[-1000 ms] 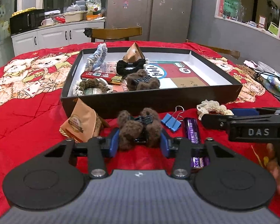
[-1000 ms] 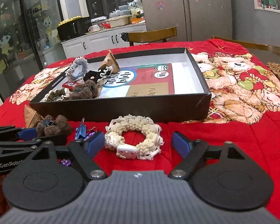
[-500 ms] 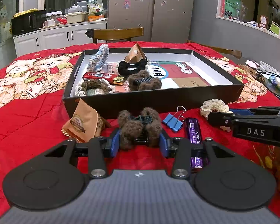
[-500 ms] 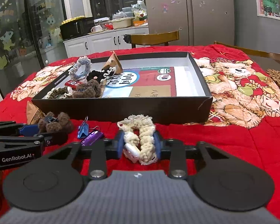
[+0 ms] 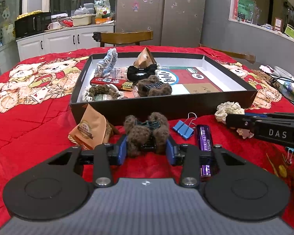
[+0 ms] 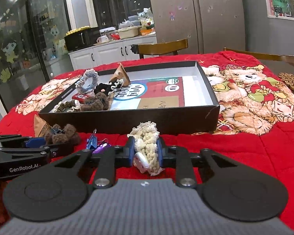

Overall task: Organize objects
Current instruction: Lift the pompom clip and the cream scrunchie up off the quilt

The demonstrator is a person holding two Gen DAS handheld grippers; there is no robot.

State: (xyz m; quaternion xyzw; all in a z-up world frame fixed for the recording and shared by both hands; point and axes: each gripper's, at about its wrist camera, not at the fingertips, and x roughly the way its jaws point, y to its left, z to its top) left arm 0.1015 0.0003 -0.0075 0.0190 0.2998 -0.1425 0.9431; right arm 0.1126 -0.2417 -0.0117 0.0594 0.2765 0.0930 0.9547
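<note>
1. Left gripper (image 5: 147, 148): jaws narrowed, blue pads pressed on both sides of the brown fuzzy hair clip (image 5: 146, 132), on the red blanket (image 5: 39, 121) just in front of the black tray (image 5: 166, 108).
2. Right gripper (image 6: 146, 152): jaws closing, cream crocheted scrunchie (image 6: 147, 146) squeezed flat between the pads, near the tray's front wall.
3. Between both: blue binder clip (image 5: 183, 130), purple bar (image 5: 204, 143).
4. Beside the hair clip: tan packet (image 5: 90, 130).

Binder clip (image 5: 183, 130) lies before the box (image 5: 166, 107), beside the packet (image 5: 90, 130).
</note>
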